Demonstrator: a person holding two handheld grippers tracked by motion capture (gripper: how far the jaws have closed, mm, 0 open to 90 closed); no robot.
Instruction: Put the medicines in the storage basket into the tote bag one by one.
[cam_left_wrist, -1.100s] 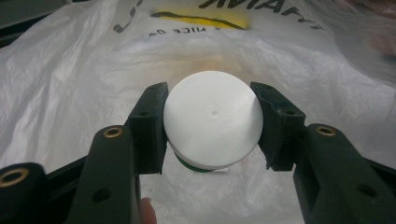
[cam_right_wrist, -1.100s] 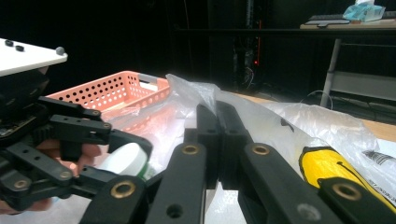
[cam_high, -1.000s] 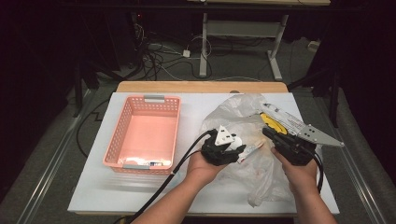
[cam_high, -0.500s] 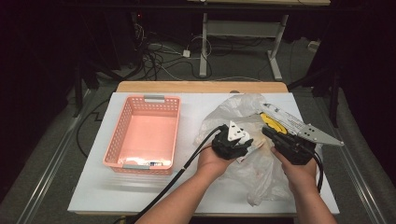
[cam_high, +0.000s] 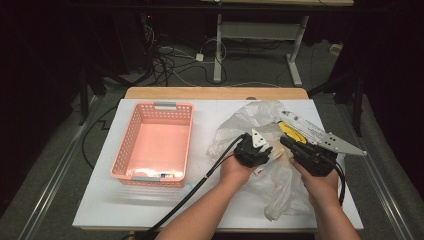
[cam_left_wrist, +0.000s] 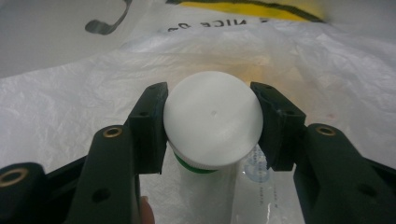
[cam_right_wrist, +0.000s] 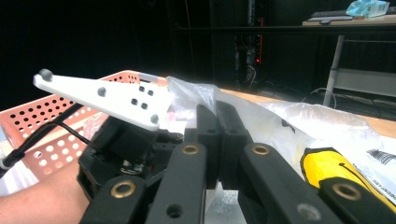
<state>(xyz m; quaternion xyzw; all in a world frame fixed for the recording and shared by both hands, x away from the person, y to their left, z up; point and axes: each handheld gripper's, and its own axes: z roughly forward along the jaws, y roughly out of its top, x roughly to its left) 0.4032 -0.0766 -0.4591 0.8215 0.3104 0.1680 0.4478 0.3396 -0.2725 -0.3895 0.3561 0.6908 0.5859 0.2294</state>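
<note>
High view: left hand-held gripper (cam_high: 253, 148) and right hand-held gripper (cam_high: 300, 150) work side by side over a crumpled plastic bag (cam_high: 250, 120) on the tabletop (cam_high: 100, 200); pink basket (cam_high: 155, 142) well off to the left gripper's outer side.

Left gripper view: jaws clamp the white cap (cam_left_wrist: 213, 119) of a bottle with a green collar, bag underneath. Round smooth cap, narrow contact: likely to slip or twist out if lifted fast.

Right gripper view: right jaws closed together on a fold of bag film. Thin film may tear or drag the bottle.

overhead forward-down, two close tool cameras, shared bag (cam_high: 260, 165)
</note>
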